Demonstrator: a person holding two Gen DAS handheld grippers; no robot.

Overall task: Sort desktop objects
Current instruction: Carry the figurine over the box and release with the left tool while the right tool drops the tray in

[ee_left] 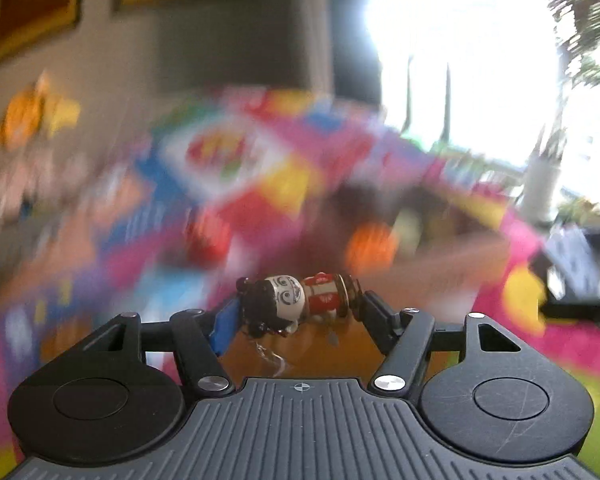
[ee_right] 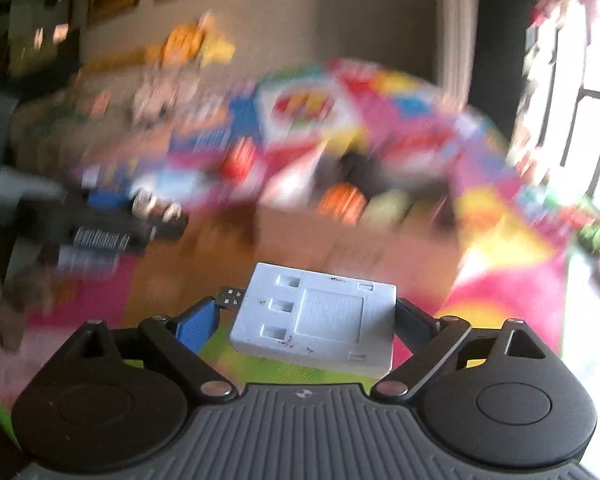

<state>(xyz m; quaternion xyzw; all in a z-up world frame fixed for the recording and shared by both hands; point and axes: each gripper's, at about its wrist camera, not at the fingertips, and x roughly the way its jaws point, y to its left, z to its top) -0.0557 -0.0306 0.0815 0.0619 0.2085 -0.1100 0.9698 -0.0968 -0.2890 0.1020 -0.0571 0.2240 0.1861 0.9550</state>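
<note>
Blurred behind everything, a brightly patterned pink, yellow and blue cloth (ee_right: 500,240) covers the surface, with a brown open cardboard box (ee_right: 340,236) standing on it and framed pictures on the wall beyond. Nearest the camera, the left hand-held gripper (ee_left: 298,308) has its jaws drawn partway in and pressed on a small wooden doll figure with a white painted face, black hair and a red-and-cream body (ee_left: 296,300), which lies sideways between the pads, clear of the cloth. The right hand-held gripper (ee_right: 306,316) stands wide, its pads clamped on the two short ends of a flat white plastic rectangular adapter with a dark plug end (ee_right: 316,316), also lifted off the surface. Inside the box, orange and pale shapes show, too smeared to name. Judging from this, both pick-ups are done and both items are in transit; placing them, probably in the box, remains, and other blurred objects on the cloth look unsorted.
</note>
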